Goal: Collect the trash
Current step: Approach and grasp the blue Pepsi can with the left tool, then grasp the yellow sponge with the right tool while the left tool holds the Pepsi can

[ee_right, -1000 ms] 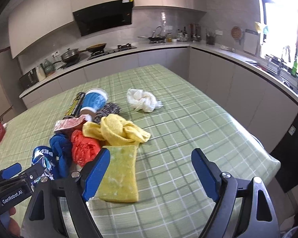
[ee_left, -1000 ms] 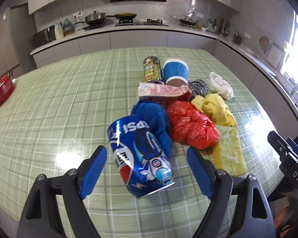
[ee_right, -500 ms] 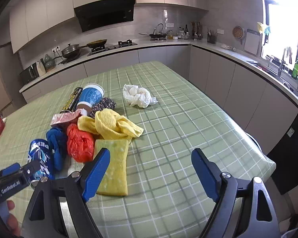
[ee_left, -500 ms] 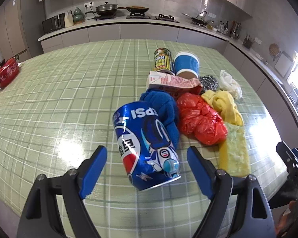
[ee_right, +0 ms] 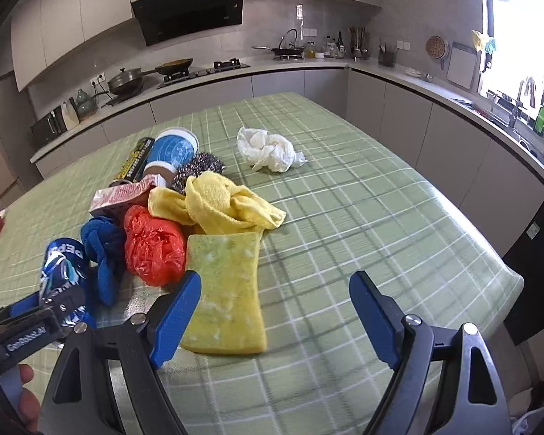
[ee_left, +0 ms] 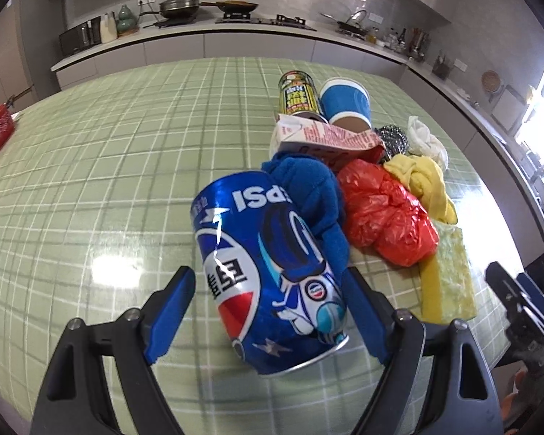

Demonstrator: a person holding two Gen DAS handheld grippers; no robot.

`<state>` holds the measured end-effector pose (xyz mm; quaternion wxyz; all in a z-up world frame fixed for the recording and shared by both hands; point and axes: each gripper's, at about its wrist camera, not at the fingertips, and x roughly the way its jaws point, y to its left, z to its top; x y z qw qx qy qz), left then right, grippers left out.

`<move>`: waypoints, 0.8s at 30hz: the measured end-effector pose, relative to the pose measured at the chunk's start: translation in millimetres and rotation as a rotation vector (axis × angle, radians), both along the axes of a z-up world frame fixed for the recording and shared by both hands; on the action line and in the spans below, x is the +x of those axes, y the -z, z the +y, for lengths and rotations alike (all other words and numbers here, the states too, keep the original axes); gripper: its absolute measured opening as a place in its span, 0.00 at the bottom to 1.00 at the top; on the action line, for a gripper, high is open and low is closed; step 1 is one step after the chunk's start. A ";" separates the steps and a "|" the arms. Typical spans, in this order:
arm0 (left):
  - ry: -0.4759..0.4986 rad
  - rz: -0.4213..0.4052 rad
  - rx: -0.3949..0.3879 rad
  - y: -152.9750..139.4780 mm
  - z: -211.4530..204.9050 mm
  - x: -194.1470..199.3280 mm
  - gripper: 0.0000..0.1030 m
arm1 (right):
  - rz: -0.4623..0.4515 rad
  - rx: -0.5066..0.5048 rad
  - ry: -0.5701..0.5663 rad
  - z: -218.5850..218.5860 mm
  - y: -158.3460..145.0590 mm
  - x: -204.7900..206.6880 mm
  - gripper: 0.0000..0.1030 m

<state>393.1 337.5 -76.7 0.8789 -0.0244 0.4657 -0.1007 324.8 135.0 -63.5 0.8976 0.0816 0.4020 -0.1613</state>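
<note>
Left wrist: Pepsi can [ee_left: 268, 275] between open left tongs [ee_left: 268, 311]

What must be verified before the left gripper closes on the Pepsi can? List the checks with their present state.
1. Pepsi can lies between the fingers of the left gripper: ok.
2. Left jaws stand wide enough to clear both sides of the can: ok.
3. Blue cloth is clear of the closing path: not ok, it presses against the can's right side near the right finger.
4. Can is empty and light enough to lift: cannot tell.
5. Right gripper is open and free to help: ok, it holds nothing and hovers over the yellow sponge.
6. A trash bin to drop the can into: cannot tell, none in view.
</note>
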 end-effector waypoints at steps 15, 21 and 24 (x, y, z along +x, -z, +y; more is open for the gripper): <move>0.087 0.007 -0.056 8.5 20.1 2.3 0.69 | 0.082 0.078 0.006 14.0 46.8 36.5 0.83; 0.096 -0.034 -0.070 1.7 19.6 -5.4 0.64 | 0.095 0.087 -0.032 19.3 54.1 37.8 0.65; 0.100 -0.059 -0.070 -5.0 18.0 -10.2 0.64 | 0.073 0.115 -0.029 14.0 52.3 32.7 0.57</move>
